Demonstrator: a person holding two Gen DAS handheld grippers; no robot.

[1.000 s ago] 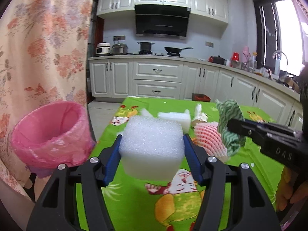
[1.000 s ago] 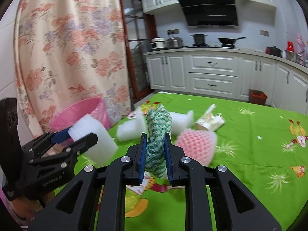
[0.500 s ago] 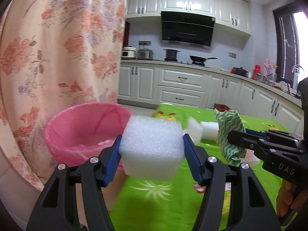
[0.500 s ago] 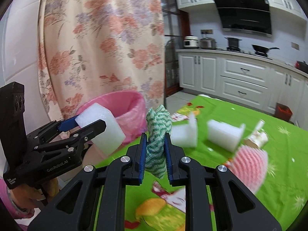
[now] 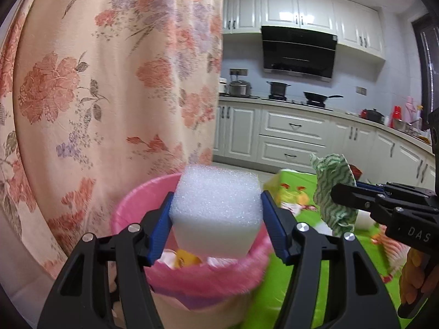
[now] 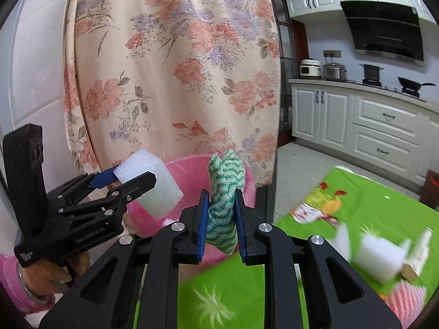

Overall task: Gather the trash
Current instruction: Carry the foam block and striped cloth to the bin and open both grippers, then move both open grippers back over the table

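My left gripper (image 5: 216, 213) is shut on a white foam block (image 5: 216, 208) and holds it over the pink-lined trash bin (image 5: 137, 208). The bin holds some scraps. My right gripper (image 6: 220, 213) is shut on a green-and-white patterned cloth (image 6: 223, 189) and holds it at the bin's near rim (image 6: 192, 170). In the right wrist view the left gripper (image 6: 129, 181) and its foam block (image 6: 153, 181) hang over the bin's left side. In the left wrist view the right gripper (image 5: 340, 194) with the cloth (image 5: 332, 192) is to the right.
A floral curtain (image 6: 170, 68) hangs right behind the bin. The table with a green cloth (image 6: 370, 205) lies to the right, with a white foam piece (image 6: 381, 257), a small carton (image 6: 417, 257) and a pink foam net (image 6: 406, 298) on it. Kitchen cabinets (image 5: 290, 134) stand beyond.
Both grippers have swung left from over the table to the pink bin, each still holding its item. The bin now lies directly under the foam block.
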